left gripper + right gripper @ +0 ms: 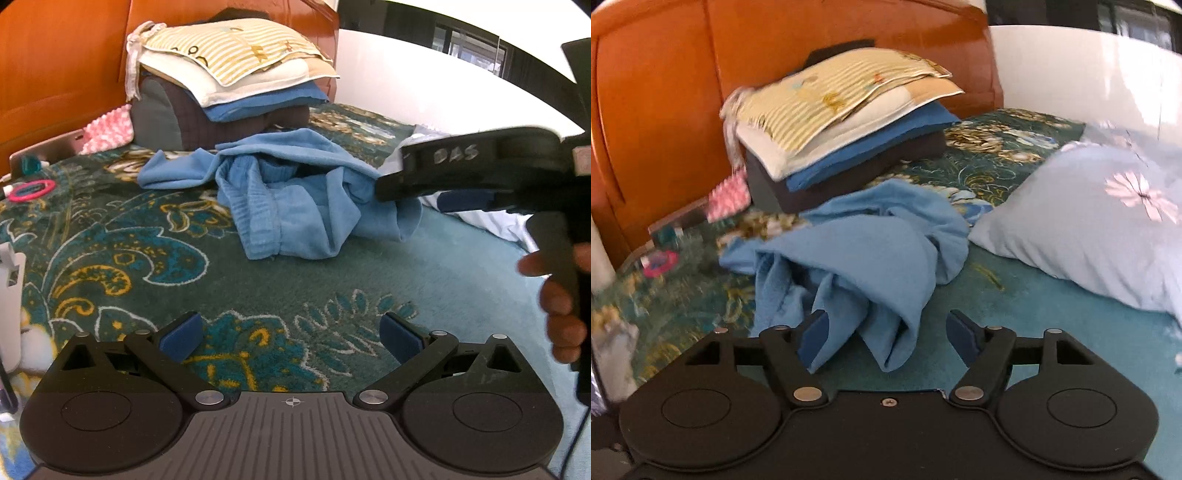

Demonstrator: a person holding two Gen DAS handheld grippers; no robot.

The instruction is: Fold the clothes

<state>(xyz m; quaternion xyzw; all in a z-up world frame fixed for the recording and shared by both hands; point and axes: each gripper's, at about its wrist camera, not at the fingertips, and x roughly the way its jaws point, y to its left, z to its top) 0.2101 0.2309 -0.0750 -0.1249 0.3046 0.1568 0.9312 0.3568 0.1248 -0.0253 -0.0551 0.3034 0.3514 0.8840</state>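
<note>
The jaws of your left gripper point(291, 338) stand wide apart over the bare patterned bedspread point(110, 258), holding nothing, with the crumpled blue garment point(295, 206) well ahead of them; the jaws of your right gripper point(886, 338) are also apart, and a hanging fold of that garment point(857, 266) lies between the pads without being pinched. From the left: a pink ring point(31, 189) and small items sit at the bed's left edge, so keep the cloth clear of them when you spread it. Behind the garment stands a pile of folded clothes point(236, 74) against the wooden headboard point(62, 55); that looks like the place for the finished piece. The garment itself is bunched in the middle of the bed, so the step in hand is, I judge, to open it flat. Find an edge or corner rather than a mid-fold, take it with the right, bring the left forward to a second corner, then draw them apart. On the right, the flowered pillow point(1089, 229) lies close beside the cloth; pull toward yourself so it does not snag.
</note>
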